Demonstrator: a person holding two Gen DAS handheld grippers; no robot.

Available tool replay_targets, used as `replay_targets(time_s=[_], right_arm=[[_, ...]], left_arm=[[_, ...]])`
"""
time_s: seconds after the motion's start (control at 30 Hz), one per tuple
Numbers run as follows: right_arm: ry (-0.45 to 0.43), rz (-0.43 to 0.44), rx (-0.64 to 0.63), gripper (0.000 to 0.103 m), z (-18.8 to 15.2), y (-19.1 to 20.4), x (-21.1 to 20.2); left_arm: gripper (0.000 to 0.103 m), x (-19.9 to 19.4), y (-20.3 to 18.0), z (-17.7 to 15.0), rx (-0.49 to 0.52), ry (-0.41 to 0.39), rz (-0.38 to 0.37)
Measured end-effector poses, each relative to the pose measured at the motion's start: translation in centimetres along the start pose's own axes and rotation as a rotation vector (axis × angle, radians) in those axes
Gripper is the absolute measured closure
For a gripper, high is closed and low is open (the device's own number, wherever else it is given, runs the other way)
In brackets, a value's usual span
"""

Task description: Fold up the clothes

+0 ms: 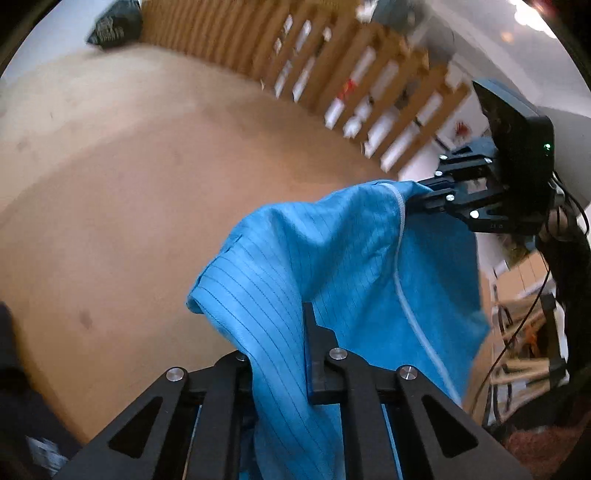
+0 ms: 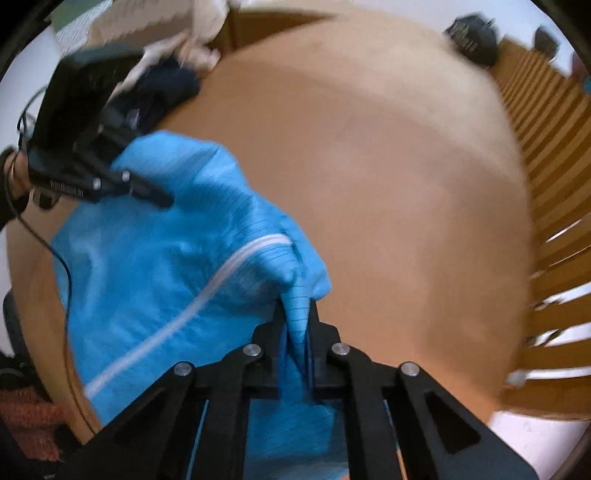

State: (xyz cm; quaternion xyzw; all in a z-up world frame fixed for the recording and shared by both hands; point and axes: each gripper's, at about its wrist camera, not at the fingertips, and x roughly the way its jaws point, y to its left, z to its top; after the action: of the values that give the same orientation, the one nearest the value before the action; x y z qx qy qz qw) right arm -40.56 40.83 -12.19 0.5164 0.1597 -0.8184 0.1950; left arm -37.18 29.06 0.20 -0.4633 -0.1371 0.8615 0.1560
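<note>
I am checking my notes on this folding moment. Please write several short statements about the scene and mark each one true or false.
1. Both grippers are shut on the blue garment. True: the left gripper and the right gripper each pinch it.
2. The garment is red. False: it is blue with thin dark stripes.
3. A white zipper runs along the garment. True.
4. The garment lies flat on the table. False: it hangs between the two grippers.

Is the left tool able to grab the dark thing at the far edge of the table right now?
Probably not: the left tool is shut on the blue garment, and the dark thing lies across the bare table.
</note>
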Motion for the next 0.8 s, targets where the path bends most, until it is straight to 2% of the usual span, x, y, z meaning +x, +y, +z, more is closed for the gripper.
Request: replay_targets(time_s=[0.1, 0.17, 0.2, 0.23, 0.3, 0.33, 0.37, 0.4, 0.47, 0.5, 0.57, 0.6, 0.63, 0.7, 0.8], right_arm=[[-0.111, -0.119, -0.037, 0.098, 1.7, 0.2, -5.6], [-0.206, -0.14, -0.047, 0.098, 2.1, 3.4, -10.4], [-0.225, -0.153, -0.057, 0.098, 1.5, 5.2, -11.3], [-0.239, -0.167, -0.066, 0.098, 0.8, 6.9, -12.0], [-0.258, -0.167, -0.074, 0.098, -1.5, 10.6, -12.6], [-0.261, -0.149, -0.071, 0.098, -3.2, 12.5, -12.4], [-0.226, -0.127, -0.063, 0.098, -5.3, 14.1, -10.9], [-0.186, -0.106, -0.055, 0.098, -7.5, 15.6, -9.1], [-0.104, -0.062, -0.038, 0.097, -11.8, 18.6, -5.6], [-0.064, -0.04, -0.029, 0.097, -14.0, 20.1, -3.8], [0.002, -0.005, -0.045, 0.097, -16.2, 22.8, -1.7], [0.004, -0.001, -0.055, 0.096, -16.9, 23.8, -1.8], [0.002, 0.002, -0.066, 0.093, -17.5, 24.9, -2.2], [-0.006, 0.014, -0.066, 0.086, -18.4, 26.1, -3.3], [-0.028, 0.046, -0.023, 0.076, -19.2, 26.2, -5.7]], left_arm=[[0.096, -4.7, -4.6, 1.9, 0.146, -0.101, 0.07], [0.095, -7.6, -8.2, 1.9, 0.257, -0.155, 0.134], [0.095, -8.9, -10.3, 1.4, 0.318, -0.175, 0.174], [0.095, -9.9, -12.5, -0.1, 0.374, -0.192, 0.21], [0.095, -13.2, -15.5, -5.7, 0.505, -0.209, 0.248], [0.093, -12.9, -16.4, -8.9, 0.538, -0.182, 0.252], [0.084, -12.4, -17.0, -11.7, 0.567, -0.14, 0.235], [0.08, -12.5, -16.7, -15.0, 0.589, -0.087, 0.224], [0.074, -9.0, -17.8, -21.0, 0.63, 0.09, 0.237], [0.074, -7.4, -18.3, -23.8, 0.647, 0.174, 0.242], [0.077, -7.4, -19.0, -26.8, 0.615, 0.221, 0.24], [0.072, -7.6, -19.3, -28.2, 0.597, 0.244, 0.237], [0.071, -8.8, -19.4, -28.6, 0.547, 0.251, 0.218], [0.063, -11.4, -19.5, -29.2, 0.491, 0.221, 0.226], [0.062, -15.1, -19.8, -29.8, 0.424, 0.183, 0.228]])
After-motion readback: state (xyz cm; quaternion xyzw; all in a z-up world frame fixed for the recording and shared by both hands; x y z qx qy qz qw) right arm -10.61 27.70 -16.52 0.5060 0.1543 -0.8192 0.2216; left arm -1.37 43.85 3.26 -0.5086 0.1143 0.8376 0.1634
